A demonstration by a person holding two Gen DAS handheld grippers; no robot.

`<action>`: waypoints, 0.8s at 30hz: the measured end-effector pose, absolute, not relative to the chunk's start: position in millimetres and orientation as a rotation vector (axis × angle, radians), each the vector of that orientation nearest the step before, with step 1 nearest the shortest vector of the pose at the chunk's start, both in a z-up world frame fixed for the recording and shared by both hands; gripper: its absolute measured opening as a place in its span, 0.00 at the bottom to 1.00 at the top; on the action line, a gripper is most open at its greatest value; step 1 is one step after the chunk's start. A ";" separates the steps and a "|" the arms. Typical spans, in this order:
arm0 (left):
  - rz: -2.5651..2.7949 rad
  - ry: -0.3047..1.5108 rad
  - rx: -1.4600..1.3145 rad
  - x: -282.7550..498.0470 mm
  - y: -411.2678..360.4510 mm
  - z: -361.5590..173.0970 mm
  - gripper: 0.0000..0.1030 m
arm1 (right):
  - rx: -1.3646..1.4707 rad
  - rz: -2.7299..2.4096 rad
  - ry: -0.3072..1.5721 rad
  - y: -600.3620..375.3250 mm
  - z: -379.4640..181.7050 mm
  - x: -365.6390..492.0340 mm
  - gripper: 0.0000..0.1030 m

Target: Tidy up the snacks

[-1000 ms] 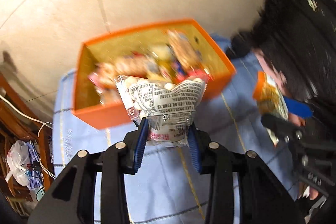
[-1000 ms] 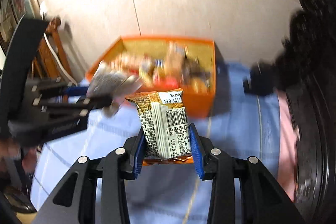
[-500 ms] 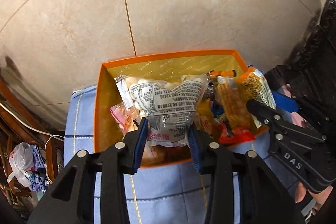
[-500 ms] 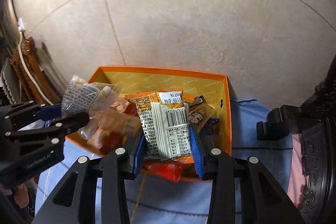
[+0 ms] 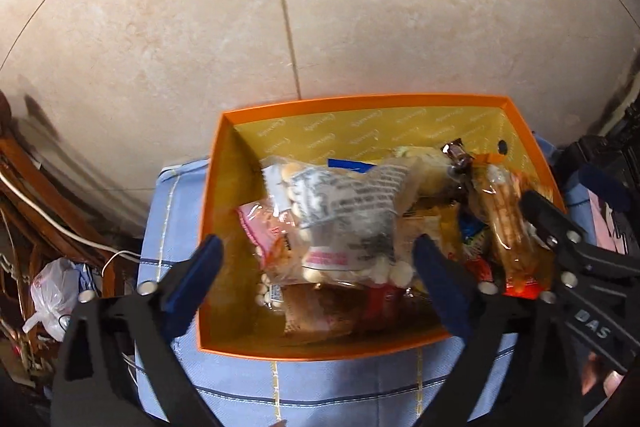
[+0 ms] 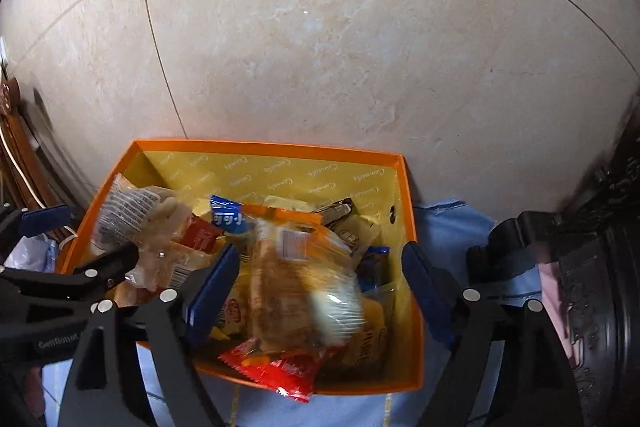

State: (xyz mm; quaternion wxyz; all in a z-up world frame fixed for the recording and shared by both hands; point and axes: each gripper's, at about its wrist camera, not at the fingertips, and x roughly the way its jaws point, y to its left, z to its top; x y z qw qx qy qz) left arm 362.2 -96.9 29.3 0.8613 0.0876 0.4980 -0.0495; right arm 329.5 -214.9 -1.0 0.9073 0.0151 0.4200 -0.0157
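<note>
An orange box (image 5: pixel 360 103) with a yellow lining holds several snack packs. My left gripper (image 5: pixel 318 259) hangs over its left half, jaws opening wide. A clear bag of white round biscuits (image 5: pixel 348 223) is blurred between the jaws, loose from both pads, over the other snacks. My right gripper (image 6: pixel 320 263) hangs over the same box (image 6: pixel 272 146), jaws opening too. An orange-edged snack pack (image 6: pixel 296 283) is blurred between them, with neither pad pressing on it. The left gripper (image 6: pixel 88 239) shows at the left of the right wrist view, the right gripper (image 5: pixel 560 227) at the right of the left wrist view.
The box stands on a light blue cloth (image 5: pixel 344 383). Beige marble tiles (image 5: pixel 360 7) lie beyond it. Dark carved furniture (image 6: pixel 600 267) stands close on the right. Wooden furniture, a white cable and a white plastic bag (image 5: pixel 52 287) crowd the left.
Both grippers came forward over the orange box, then opened. The biscuit bag and the orange pack left the pads and now sit lower, blurred, among the snacks in the box.
</note>
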 end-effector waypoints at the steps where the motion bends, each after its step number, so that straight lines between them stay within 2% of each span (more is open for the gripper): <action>1: -0.102 1.046 0.181 361.0 -95.3 29.5 0.92 | 0.026 -0.032 0.862 -214.2 0.8 326.6 0.82; 11: -0.083 1.041 0.179 334.8 -88.2 39.8 0.92 | 0.016 -0.030 0.820 -208.9 24.3 288.0 0.82; 24: -0.053 0.995 0.156 249.6 -69.7 78.1 0.93 | 0.068 -0.103 0.807 -199.2 48.0 207.8 0.85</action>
